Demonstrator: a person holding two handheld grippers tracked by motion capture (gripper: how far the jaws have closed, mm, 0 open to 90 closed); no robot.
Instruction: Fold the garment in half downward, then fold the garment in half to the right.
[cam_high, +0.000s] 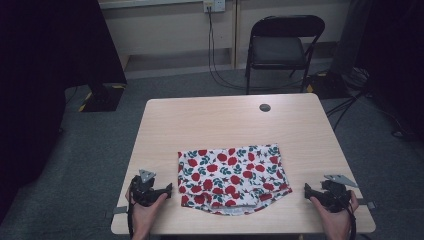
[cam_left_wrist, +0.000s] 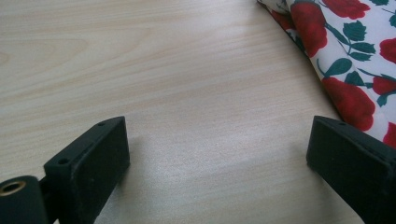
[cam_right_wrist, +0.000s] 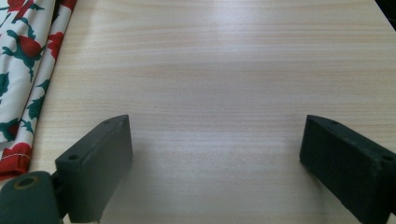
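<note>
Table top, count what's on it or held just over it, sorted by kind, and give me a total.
Flowered cloth: 1
Grippers: 2, the left gripper and the right gripper, both open, one at each side of the cloth
Dark round cap set in the table: 1
Total: 4

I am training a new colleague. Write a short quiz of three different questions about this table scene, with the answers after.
1. True or false: the left gripper is shut on the floral cloth.
2. Choose: the cloth lies (A) between the two grippers, (B) on the chair, (C) under the right gripper.
3. Fill in: the small dark round disc sits near the table's ____ edge.

Key
1. False: both grippers have their jaws wide apart over bare wood, beside the cloth.
2. A
3. far
</note>
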